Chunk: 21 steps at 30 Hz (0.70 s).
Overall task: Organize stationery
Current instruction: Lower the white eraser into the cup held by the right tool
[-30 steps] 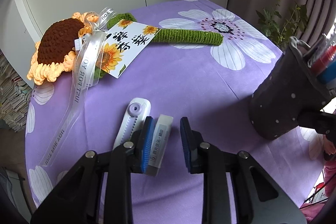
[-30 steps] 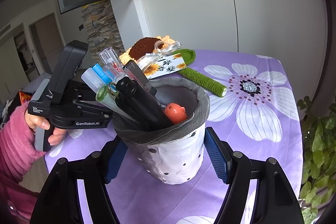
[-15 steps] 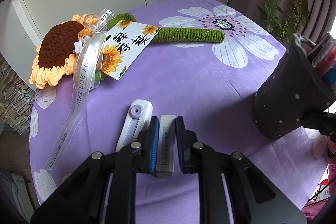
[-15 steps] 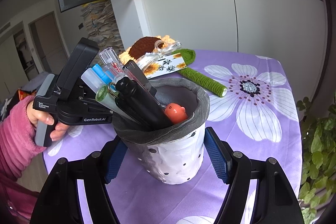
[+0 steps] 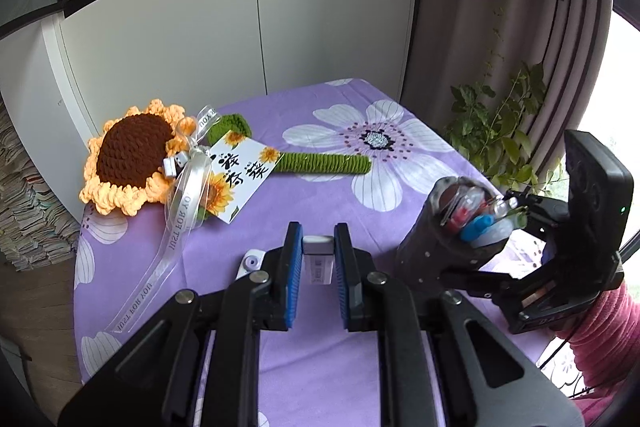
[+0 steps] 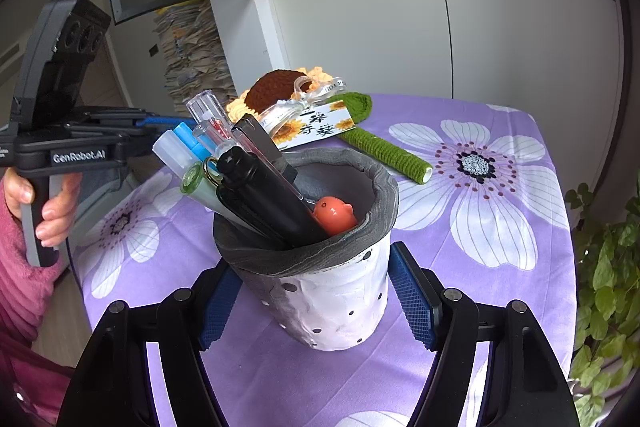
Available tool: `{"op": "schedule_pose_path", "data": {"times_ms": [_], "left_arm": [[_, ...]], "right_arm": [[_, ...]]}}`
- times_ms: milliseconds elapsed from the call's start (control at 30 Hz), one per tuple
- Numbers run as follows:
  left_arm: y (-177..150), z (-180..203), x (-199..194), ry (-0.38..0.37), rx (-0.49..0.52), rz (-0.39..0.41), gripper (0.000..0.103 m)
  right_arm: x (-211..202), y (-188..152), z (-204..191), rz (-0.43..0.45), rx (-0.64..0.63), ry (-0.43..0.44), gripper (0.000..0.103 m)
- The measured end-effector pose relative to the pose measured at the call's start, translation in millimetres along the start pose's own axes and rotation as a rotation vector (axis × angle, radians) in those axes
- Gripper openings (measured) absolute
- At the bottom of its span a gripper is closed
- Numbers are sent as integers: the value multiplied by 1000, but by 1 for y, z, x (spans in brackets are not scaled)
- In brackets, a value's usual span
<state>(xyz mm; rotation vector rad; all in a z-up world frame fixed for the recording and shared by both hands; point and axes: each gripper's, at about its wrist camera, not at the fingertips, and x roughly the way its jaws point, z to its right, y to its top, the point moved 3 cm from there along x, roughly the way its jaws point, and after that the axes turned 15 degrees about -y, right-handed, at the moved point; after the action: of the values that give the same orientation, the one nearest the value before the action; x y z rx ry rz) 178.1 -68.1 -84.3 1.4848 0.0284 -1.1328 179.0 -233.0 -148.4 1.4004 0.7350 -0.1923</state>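
Round table under a purple cloth (image 5: pixel 328 195) printed with big white flowers; white cabinet doors behind, books on the shelf above, a leafy plant (image 5: pixel 500 139) by the curtain.

Landmark: the pen holder (image 6: pixel 320 267), a soft grey-lined cup with a white dotted outside, standing upright on the cloth. Inside it, leaning toward the left gripper's side: a thick black pen (image 6: pixel 264 195), clear-barrelled pens, a blue-capped marker (image 6: pixel 188 139), a pale green tube, and a small orange duck-shaped topper (image 6: pixel 334 213) low against the inner wall. The cup is crowded; only the side by the duck shows free lining.

Right gripper (image 6: pixel 316 301): blue pads pressed on both sides of the pen holder's lower wall, clamped on it.

Left gripper (image 5: pixel 316 267): clamped on a white eraser (image 5: pixel 318 259) in a printed sleeve, held clear of the cloth beside the pen holder. Its jaws have just been closing, with the eraser between them.

On the cloth behind the left gripper's left finger, a white correction-tape dispenser (image 5: pixel 250 263), mostly hidden.

Beyond the pen holder, well apart from it: a crocheted sunflower (image 5: pixel 132 159) with a green stem (image 5: pixel 324 163), a ribbon (image 5: pixel 180 219) and a printed card (image 5: pixel 240 179) tied on.

A pink sleeve (image 6: pixel 20 267) and a hand (image 6: pixel 44 211) grip the left tool's handle.
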Motion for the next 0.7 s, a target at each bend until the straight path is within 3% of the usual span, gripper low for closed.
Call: {"op": "schedule_pose_path", "data": {"times_ms": [167,367,500,700], "left_arm": [[24,20,-12,-31,40,58,14],[56,50,-22,-176,52,135,14],[63,72,-5,-201,102,107,14],[54,79,32,-194,122,-18,14]], "right_arm": [[0,0,0,0,0,0,73],[0,0,0,-1,2,2,73],[0,0,0,0,2,1,73],[0,0,0,-1,3,2,73]]}}
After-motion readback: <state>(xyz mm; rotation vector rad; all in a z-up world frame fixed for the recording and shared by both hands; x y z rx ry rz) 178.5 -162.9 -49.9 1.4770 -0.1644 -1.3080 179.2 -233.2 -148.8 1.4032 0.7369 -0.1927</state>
